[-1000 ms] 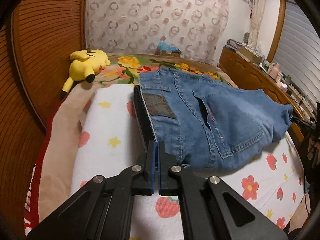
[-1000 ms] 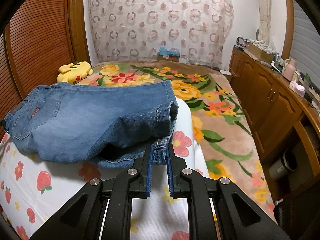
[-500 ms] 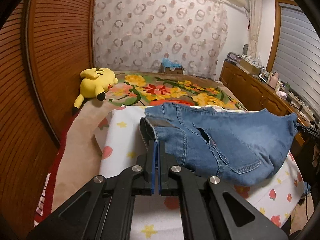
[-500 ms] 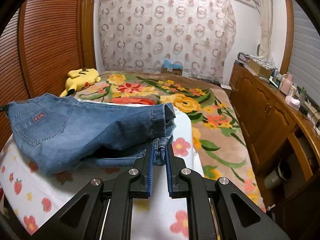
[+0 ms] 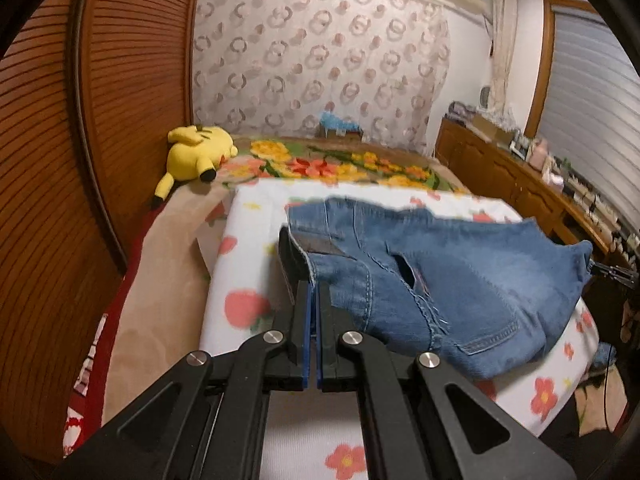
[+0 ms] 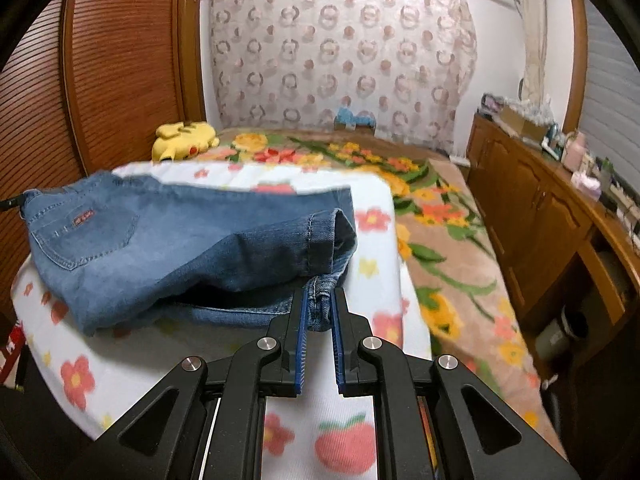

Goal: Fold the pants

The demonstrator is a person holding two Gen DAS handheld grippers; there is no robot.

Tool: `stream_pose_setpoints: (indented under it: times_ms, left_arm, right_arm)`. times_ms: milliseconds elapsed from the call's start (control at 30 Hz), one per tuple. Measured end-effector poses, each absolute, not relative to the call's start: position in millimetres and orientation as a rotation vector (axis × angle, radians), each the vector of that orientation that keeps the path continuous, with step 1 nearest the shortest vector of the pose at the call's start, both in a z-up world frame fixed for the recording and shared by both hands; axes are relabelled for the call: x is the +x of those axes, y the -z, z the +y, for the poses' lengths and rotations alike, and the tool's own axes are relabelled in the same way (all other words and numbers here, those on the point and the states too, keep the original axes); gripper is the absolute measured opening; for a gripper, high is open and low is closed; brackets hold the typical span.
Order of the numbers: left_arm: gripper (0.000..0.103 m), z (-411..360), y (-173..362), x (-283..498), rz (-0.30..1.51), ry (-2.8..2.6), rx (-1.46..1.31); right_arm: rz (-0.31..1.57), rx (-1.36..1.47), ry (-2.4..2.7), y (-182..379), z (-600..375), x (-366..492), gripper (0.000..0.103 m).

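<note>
Jeans [image 5: 460, 276] lie across the flowered sheet [image 5: 248, 248] on our bed, held at both ends. Our left gripper [image 5: 313, 292] has its fingers clamped on the waistband; our right gripper [image 6: 319, 300] pinches the hem. Open blanket [image 6: 440, 216] stretches beyond. Only the right view shows the cabinet [image 6: 532, 216] beside the bed.

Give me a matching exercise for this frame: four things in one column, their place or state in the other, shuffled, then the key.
1. left claw
2. right claw
3. yellow plush toy
4. jeans

A. lying at the bed's far end by the wooden wall
B. clamped on the waistband end
C. clamped on a leg hem
D. folded over, on the flowered white blanket

Pairs: 1-B, 2-C, 3-A, 4-D
</note>
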State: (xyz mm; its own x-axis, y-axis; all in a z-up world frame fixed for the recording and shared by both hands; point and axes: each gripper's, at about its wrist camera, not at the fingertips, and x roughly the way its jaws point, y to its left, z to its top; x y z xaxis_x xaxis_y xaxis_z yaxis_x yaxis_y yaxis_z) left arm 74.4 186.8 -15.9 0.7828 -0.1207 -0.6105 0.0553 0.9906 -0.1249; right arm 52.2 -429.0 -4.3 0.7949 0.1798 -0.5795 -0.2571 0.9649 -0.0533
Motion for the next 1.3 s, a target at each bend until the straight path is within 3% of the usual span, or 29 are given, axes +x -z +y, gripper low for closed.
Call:
stream_pose_setpoints:
  times_ms: [233,367,500,533,600,767,867,967,1300]
  left_arm:
    - [0.003,173.6,22.3,67.0,0.681,0.077,-0.057]
    - [0.034,166.3,15.6,64.9,0.662,0.078,-0.033]
    - [0.056,150.7,12.7,65.6,0.643,0.111,-0.007]
    - [0.069,146.7,13.1,66.7,0.639,0.127,-0.009]
    - [0.078,137.2,14.9,68.1,0.629,0.151,-0.024]
    - [0.078,105.2,23.0,76.3,0.635,0.202,-0.004]
    - [0.078,86.6,25.4,77.5,0.630,0.241,-0.001]
    - [0.078,70.6,27.0,79.8,0.630,0.273,0.002]
    - [0.078,43.4,30.5,80.0,0.646,0.298,-0.017]
  right_arm:
    - [0.635,-0.071,-0.237,11.9,-438.5,70.9,0.012]
    - [0.627,-0.051,-0.240,10.7,-438.8,65.6,0.013]
    - [0.611,-0.047,-0.236,14.6,-440.0,53.2,0.014]
    - [0.604,-0.041,-0.234,13.9,-440.6,51.4,0.014]
    - [0.592,-0.031,-0.241,20.1,-438.4,38.6,0.014]
    - [0.573,-0.030,-0.247,21.6,-432.0,26.7,0.019]
    - [0.565,-0.022,-0.237,25.9,-431.1,25.4,0.034]
    - [0.560,-0.001,-0.226,30.4,-432.2,28.8,0.040]
    - [0.540,0.059,-0.184,36.0,-432.4,32.1,0.040]
